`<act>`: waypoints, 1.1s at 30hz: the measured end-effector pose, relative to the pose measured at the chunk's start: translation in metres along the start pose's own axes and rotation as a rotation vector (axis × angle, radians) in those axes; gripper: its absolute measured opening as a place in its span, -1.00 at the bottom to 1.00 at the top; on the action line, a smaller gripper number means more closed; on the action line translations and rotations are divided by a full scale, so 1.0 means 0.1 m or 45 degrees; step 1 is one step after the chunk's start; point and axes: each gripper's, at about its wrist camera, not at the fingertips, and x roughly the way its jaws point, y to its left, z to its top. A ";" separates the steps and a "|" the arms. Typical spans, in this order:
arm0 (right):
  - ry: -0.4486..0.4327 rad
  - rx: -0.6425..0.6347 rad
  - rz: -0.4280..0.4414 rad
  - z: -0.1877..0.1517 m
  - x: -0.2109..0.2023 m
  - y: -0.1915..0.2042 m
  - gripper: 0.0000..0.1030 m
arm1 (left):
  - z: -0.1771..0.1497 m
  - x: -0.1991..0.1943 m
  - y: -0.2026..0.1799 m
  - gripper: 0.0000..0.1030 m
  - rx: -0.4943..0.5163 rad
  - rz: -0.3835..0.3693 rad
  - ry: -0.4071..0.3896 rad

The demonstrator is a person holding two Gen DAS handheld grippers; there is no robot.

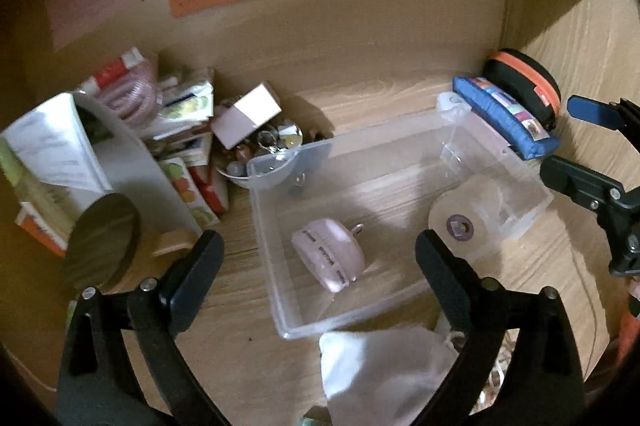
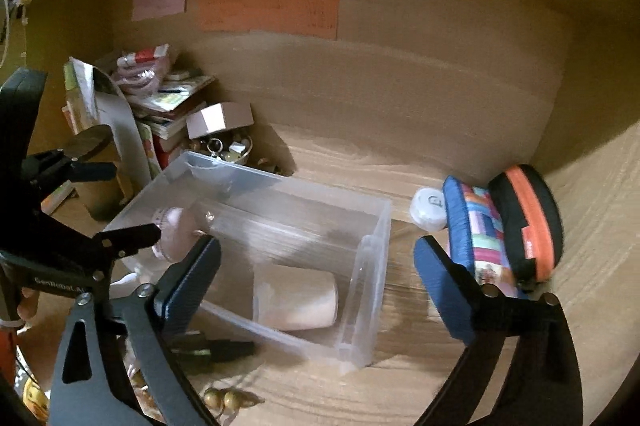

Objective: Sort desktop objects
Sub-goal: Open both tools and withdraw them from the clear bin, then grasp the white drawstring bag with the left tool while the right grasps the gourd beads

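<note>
A clear plastic bin [image 1: 262, 226] stands on the wooden desk. Inside it lie a pale pink round case with a metal ring [image 1: 328, 256] and a beige tape roll [image 1: 460, 226]. My left gripper [image 1: 318, 246] hangs open above the bin's near side, nothing between its black fingers. In the right wrist view, my right gripper [image 2: 316, 250] with blue pads is open over the same bin [image 2: 374, 254], above the tape roll [image 2: 296, 302], and holds nothing. The pink case [image 2: 172, 230] lies toward the left gripper [image 2: 120, 203]. The right gripper [image 1: 576, 145] shows at the left view's right edge.
A blue patchwork pouch [image 2: 476, 230], a black-and-orange zip case [image 2: 528, 218] and a white round tub [image 2: 430, 207] sit right of the bin. A bowl of trinkets [image 1: 264, 153], stacked books and boxes [image 1: 180, 113] and a dark disc [image 1: 104, 238] crowd the left. A white cloth bag [image 1: 380, 366] lies in front.
</note>
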 end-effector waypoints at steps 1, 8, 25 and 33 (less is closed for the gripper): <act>-0.012 -0.004 -0.005 -0.01 -0.06 0.02 0.88 | -0.02 -0.07 -0.01 0.93 0.002 0.009 -0.014; -0.070 -0.024 -0.021 -0.08 -0.40 0.11 0.89 | -0.13 -0.49 -0.03 0.96 0.011 0.026 -0.106; 0.022 -0.001 0.007 -0.56 -0.51 0.17 0.90 | -0.69 -0.51 -0.13 0.97 -0.027 -0.075 -0.014; 0.135 0.029 0.055 -0.85 -0.31 0.21 0.90 | -0.91 -0.21 -0.27 0.97 -0.033 -0.143 0.108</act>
